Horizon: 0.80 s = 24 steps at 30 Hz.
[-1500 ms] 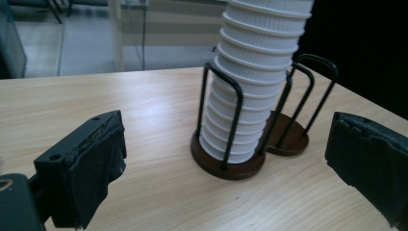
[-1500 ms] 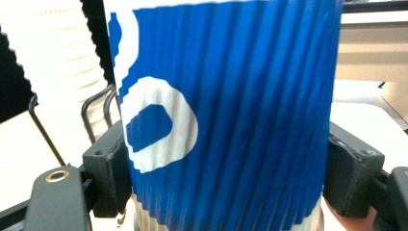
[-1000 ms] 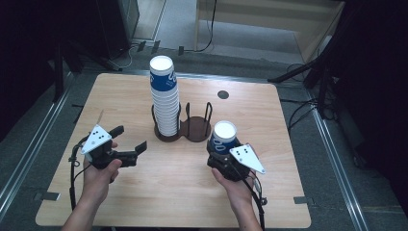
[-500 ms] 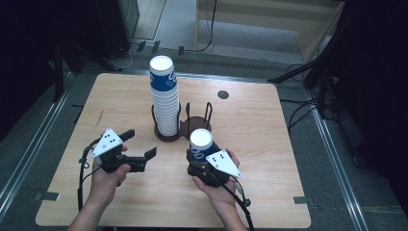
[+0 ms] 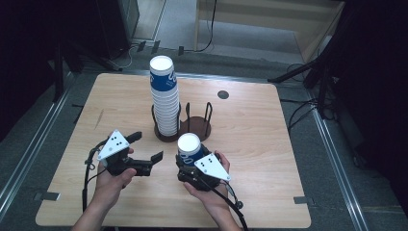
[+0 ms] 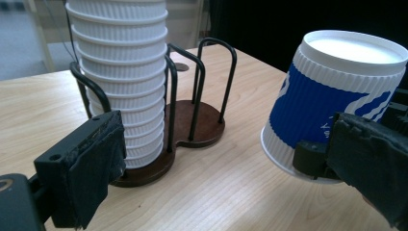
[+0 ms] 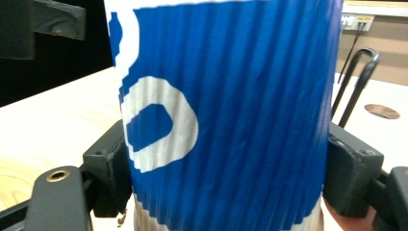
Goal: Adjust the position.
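The blue-and-white paper cup [image 5: 188, 149] sits upside down between the jaws of the right gripper [image 5: 192, 166], clamped on both sides, near the front middle of the wooden table [image 5: 250, 144] and just in front of the wire cup holder [image 5: 192, 126]. The high view gives the layout: the cup's white bottom faces up, the tall stack of cups [image 5: 163, 98] stands in the holder's left ring, the right ring stands vacant, and the left gripper [image 5: 144, 153] hovers just to the cup's left with its jaws spread wide, grasping nothing. The right gripper view adds what the overhead cannot: the cup [image 7: 226, 115] at close range, its ribbed blue wall and white logo, with a black pad pressed against each side low on the wall, and one black loop of the holder [image 7: 358, 77] behind at the right. The left gripper view shows the cup [image 6: 337, 101] from the side, tilted slightly, its rim held clear of the tabletop, one pad of the right gripper [image 6: 312, 159] against its lower wall. That view also shows the stack [image 6: 122, 72] nested inside the wire loops on the dark round base [image 6: 192, 127], and the left gripper's own two padded jaws far apart, one at each bottom corner.
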Tool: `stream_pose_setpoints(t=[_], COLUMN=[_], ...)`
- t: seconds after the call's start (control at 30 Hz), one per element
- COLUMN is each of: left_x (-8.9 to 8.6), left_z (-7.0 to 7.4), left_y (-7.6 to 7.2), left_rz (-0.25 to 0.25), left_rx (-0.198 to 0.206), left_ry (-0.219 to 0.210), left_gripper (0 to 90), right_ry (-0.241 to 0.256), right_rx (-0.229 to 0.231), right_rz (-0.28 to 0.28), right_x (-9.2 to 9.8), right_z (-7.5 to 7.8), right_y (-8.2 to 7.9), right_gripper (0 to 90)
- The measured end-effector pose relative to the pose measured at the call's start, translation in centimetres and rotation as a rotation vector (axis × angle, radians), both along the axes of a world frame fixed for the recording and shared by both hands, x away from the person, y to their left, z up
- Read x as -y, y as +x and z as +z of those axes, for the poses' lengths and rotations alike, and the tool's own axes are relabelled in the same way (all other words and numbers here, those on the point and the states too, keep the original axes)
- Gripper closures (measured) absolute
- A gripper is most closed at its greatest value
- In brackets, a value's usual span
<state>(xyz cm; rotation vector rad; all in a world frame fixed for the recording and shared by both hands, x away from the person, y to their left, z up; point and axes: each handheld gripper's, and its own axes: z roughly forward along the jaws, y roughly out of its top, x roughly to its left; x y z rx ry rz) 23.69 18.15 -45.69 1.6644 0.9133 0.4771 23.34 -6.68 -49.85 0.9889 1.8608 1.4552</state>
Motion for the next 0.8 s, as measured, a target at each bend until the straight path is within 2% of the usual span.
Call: stream_pose_setpoints(t=[0.33, 0.5, 0.6, 0.67, 0.8], left_x=[0.9, 1.5, 1.6, 1.7, 1.9], left_z=[0.1, 0.2, 0.3, 0.4, 0.8], left_y=[0.0, -0.1, -0.2, -0.3, -0.7], left_rz=[-0.028, -0.064, -0.079, -0.081, -0.130], left_rx=[-0.016, -0.029, -0.035, -0.036, -0.022], left_ry=[0.007, -0.006, -0.014, -0.020, -0.035], left_gripper=[1.2, 1.5, 2.0, 5.8, 7.2], right_ry=[-0.016, -0.018, -0.002, 0.005, 0.008], right_rx=[0.002, 0.014, 0.007, 0.002, 0.006], right_rz=[0.025, 0.043, 0.056, 0.058, 0.057], right_x=[-0.7, -1.2, -1.7, -1.7, -1.6], right_z=[-0.3, -0.2, -0.1, 0.0, 0.1], right_y=[-0.4, -0.7, -0.9, -0.8, -0.9], right_gripper=[19.6, 19.6, 19.8, 19.8, 19.7])
